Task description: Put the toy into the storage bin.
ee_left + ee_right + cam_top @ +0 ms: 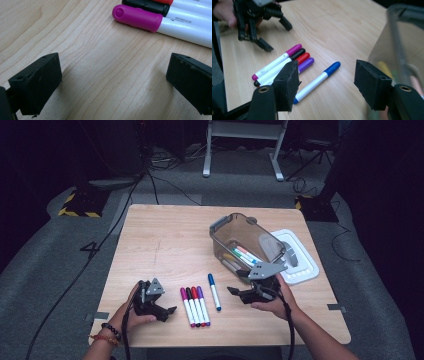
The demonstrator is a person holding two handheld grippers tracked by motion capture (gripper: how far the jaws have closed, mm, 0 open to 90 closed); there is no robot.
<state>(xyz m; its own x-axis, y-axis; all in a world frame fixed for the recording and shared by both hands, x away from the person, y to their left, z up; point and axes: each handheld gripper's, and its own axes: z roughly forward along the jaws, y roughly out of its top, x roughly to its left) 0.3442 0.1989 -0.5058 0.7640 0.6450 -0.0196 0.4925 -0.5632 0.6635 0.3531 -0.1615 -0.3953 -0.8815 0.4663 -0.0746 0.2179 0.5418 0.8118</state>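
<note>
**Markers on the Wooden Table**

A light wooden table [165,235] stands on grey carpet. Four markers [195,306] lie side by side near the front edge, with a blue marker [214,291] just to their right. The right gripper [239,292] hovers right of the blue marker, jaws spread and empty. The left gripper [167,312], also spread and empty, rests left of the row. A clear bin [245,240] holding more markers stands farther right.

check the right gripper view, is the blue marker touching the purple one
No, the blue marker lies apart from the purple marker, with a strip of bare table showing between them.
</note>
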